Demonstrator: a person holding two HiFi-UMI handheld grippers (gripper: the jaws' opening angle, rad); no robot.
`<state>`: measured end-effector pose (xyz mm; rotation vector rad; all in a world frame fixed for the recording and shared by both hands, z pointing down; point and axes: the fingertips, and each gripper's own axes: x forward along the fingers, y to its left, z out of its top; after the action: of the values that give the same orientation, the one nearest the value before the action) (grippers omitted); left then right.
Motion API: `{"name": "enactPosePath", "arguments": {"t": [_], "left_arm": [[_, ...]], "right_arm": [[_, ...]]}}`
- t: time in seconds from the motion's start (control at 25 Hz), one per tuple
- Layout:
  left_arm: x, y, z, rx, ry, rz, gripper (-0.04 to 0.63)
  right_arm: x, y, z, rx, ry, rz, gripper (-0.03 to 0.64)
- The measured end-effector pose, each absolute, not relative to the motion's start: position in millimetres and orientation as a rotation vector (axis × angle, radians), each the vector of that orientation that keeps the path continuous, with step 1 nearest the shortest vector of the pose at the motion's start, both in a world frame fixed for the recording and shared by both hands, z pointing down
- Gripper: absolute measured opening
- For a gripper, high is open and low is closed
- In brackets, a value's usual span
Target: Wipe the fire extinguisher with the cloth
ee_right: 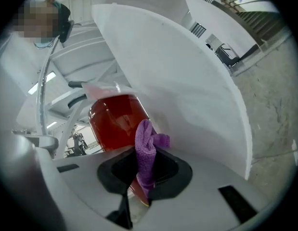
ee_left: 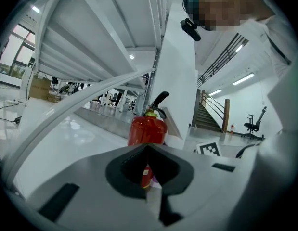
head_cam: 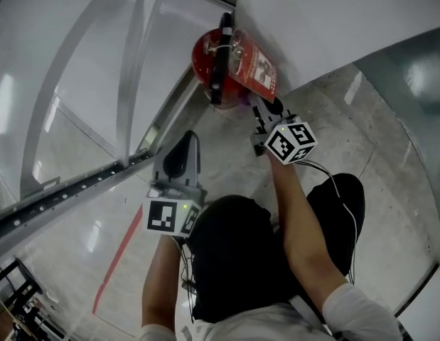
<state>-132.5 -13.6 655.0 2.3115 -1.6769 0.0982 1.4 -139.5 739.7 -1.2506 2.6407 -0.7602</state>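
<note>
the left gripper (head_cam: 187, 139) hangs with jaws together, empty, short of the red extinguisher (head_cam: 234, 61). the right gripper (head_cam: 266, 112) is clamped on a purple cloth (ee_right: 147, 154) against the extinguisher's side; it stands on the floor (head_cam: 333, 126) beside a white wall (head_cam: 312, 20).

White panel (head_cam: 333, 20) just beside extinguisher (head_cam: 202, 55)

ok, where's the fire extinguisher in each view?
Head view: fire extinguisher at top centre, just beyond the right gripper.
Left gripper view: centre, past that gripper's closed jaws.
Right gripper view: centre-left, right behind the purple cloth pinched in the jaws.
Shared landmark: the white panel beside it.
</note>
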Motion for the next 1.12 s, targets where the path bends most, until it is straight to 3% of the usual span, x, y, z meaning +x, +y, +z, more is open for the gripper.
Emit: {"name": "enactPosePath", "arguments": {"t": [1.12], "left_arm": [[-136, -4, 645, 2.337, -1.692, 0.110, 0.008]], "right_arm": [[-26, -105, 586, -1.035, 2.717, -0.265, 0.058]]}}
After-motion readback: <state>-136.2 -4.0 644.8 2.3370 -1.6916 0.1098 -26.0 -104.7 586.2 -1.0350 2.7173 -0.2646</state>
